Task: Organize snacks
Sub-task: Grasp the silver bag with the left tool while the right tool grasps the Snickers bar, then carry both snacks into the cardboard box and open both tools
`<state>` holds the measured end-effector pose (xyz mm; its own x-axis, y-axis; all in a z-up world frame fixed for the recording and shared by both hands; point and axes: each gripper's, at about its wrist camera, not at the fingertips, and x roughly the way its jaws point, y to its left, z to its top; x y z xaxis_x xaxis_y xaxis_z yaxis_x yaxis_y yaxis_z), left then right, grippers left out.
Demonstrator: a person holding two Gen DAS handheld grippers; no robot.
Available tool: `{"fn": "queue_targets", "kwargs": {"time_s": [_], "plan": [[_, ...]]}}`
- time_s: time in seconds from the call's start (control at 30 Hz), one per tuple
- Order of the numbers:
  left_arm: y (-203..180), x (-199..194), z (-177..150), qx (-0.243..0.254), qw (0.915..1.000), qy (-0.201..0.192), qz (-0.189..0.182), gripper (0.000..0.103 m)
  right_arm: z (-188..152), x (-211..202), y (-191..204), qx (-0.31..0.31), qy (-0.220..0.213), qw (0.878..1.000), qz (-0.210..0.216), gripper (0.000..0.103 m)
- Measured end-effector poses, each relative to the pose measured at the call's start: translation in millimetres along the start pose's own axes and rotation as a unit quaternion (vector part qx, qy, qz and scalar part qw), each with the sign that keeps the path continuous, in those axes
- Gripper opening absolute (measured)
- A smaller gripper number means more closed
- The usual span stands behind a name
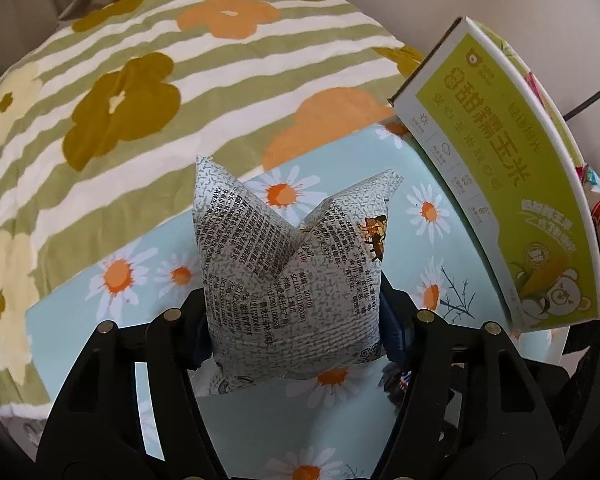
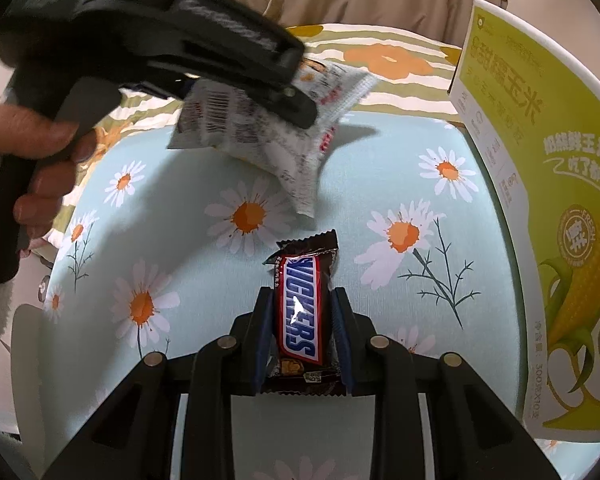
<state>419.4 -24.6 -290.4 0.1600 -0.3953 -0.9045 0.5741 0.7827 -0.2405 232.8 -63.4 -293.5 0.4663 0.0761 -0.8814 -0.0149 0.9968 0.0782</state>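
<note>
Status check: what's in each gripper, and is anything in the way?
Left gripper shut on grey snack pouch. Right gripper shut on Snickers bar. Green corn box at right, path open.

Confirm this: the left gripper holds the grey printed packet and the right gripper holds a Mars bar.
Not quite. The left gripper does hold the grey printed packet, but the right wrist view shows the right gripper holding a Snickers bar.
</note>
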Motion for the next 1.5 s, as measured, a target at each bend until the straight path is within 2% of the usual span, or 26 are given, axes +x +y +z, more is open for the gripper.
{"fn": "queue_targets", "kwargs": {"time_s": [0.17, 0.37, 0.5, 0.63, 0.7, 0.77, 0.9, 1.0, 1.13, 1.2, 1.23, 1.4, 1.5], "plan": [[7.3, -31.3, -3.1, -0.017, 0.9995, -0.028, 0.006, 0.062, 7.5, -17.4, -2.5, -0.001, -0.017, 1.000, 0.000, 0.026], [4.9, -82.7, 2.4, -0.034, 0.9967, -0.072, 0.018, 0.062, 32.7, -56.5, -6.5, -0.023, -0.049, 0.999, -0.002, 0.026], [4.8, -106.0, -1.3, -0.055, 0.9936, -0.094, 0.033, 0.062, 31.6, -63.9, -17.5, -0.015, -0.060, 0.998, 0.027, 0.026], [7.9, -113.1, -19.1, -0.079, 0.9913, -0.098, 0.039, 0.062, 21.8, -47.1, -11.4, -0.038, -0.041, 0.998, 0.041, 0.029], [9.6, -110.1, -25.6, -0.085, 0.9911, -0.094, 0.040, 0.062, 18.9, -32.5, -6.3, -0.049, -0.015, 0.998, 0.041, 0.050], [13.2, -106.5, -32.6, -0.093, 0.9911, -0.087, 0.041, 0.062, 16.3, -18.7, -5.2, -0.048, -0.001, 0.997, 0.058, 0.050], [22.6, -103.0, -44.1, -0.105, 0.9904, -0.081, 0.040, 0.062, 13.8, -3.2, -1.9, -0.056, 0.015, 0.998, 0.026, 0.050], [28.3, -101.0, -49.2, -0.111, 0.9901, -0.078, 0.038, 0.062, 13.4, 9.2, 1.1, -0.077, 0.042, 0.996, 0.016, 0.050], [31.9, -100.2, -54.0, -0.112, 0.9902, -0.076, 0.034, 0.063, 14.7, 17.6, -2.3, -0.069, 0.071, 0.995, 0.022, 0.047], [33.1, -99.9, -53.9, -0.113, 0.9902, -0.076, 0.031, 0.063, 18.8, 19.4, -4.0, -0.071, 0.080, 0.994, 0.014, 0.030], [33.6, -100.0, -54.5, -0.113, 0.9901, -0.077, 0.030, 0.063, 21.0, 20.4, -4.8, -0.069, 0.084, 0.994, 0.013, 0.027], [34.2, -100.7, -54.7, -0.113, 0.9901, -0.078, 0.030, 0.063, 22.8, 17.7, -4.3, -0.065, 0.082, 0.994, 0.018, 0.026], [33.8, -105.5, -54.3, -0.112, 0.9899, -0.082, 0.031, 0.063, 29.1, 4.5, -4.0, -0.057, 0.065, 0.996, 0.022, 0.026]]}}
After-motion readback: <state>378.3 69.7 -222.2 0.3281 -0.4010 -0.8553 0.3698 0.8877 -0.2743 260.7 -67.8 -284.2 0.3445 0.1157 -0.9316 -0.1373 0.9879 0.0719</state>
